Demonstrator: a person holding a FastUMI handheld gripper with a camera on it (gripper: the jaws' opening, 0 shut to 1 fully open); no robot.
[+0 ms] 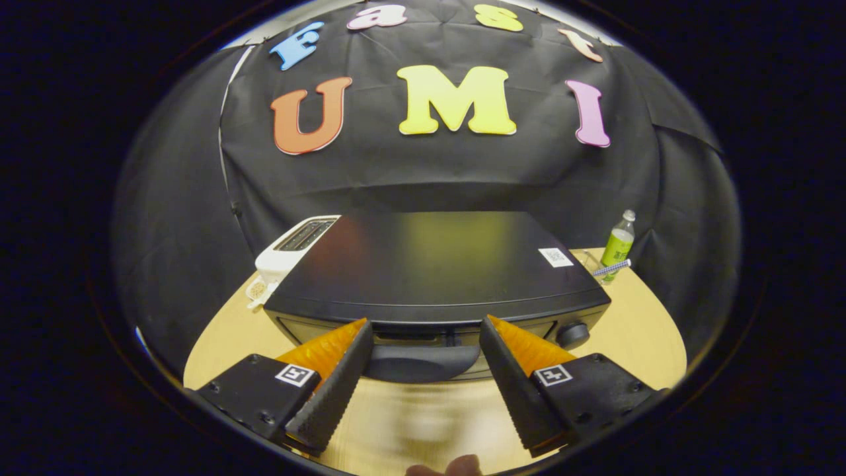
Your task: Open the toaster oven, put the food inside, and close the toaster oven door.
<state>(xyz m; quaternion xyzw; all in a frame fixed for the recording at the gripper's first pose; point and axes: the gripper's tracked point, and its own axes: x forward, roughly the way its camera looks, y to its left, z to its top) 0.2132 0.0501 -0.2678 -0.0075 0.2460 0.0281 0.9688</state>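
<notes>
Gripper view: the wooden table [634, 324] is the broadest thing here, a pale tabletop spreading under everything and running out to either side of the fingers. On it, straight ahead, sits the black toaster oven [429, 264] — seen from above and in front, so its flat, glossy top takes most of the look and only a thin strip of the front face shows beneath. The door is shut. A small white sticker [555, 257] lies on the top near its right rear corner. The dark, curved door handle [420, 362] juts out from the front, and a round knob [572, 334] sits at the right end of the front face.

Behind the oven's left rear corner stands a white slot toaster [291, 254], touching or just beside the oven; which, I cannot tell. Off the oven's right rear corner, near the table's far edge, stands a small green bottle [619, 243] with a pale cap, and a striped stick-like thing [611, 268] lies just in front of it.

The gripper [423, 330] is spread wide — its two fingers stand well apart with the handle between them, their tips level with the oven's front edge on either side of the handle. Neither finger presses on it; they hold nothing. At the near edge of the table, below the fingers, a fingertip of the person's hand [456, 467] peeks in.
</notes>
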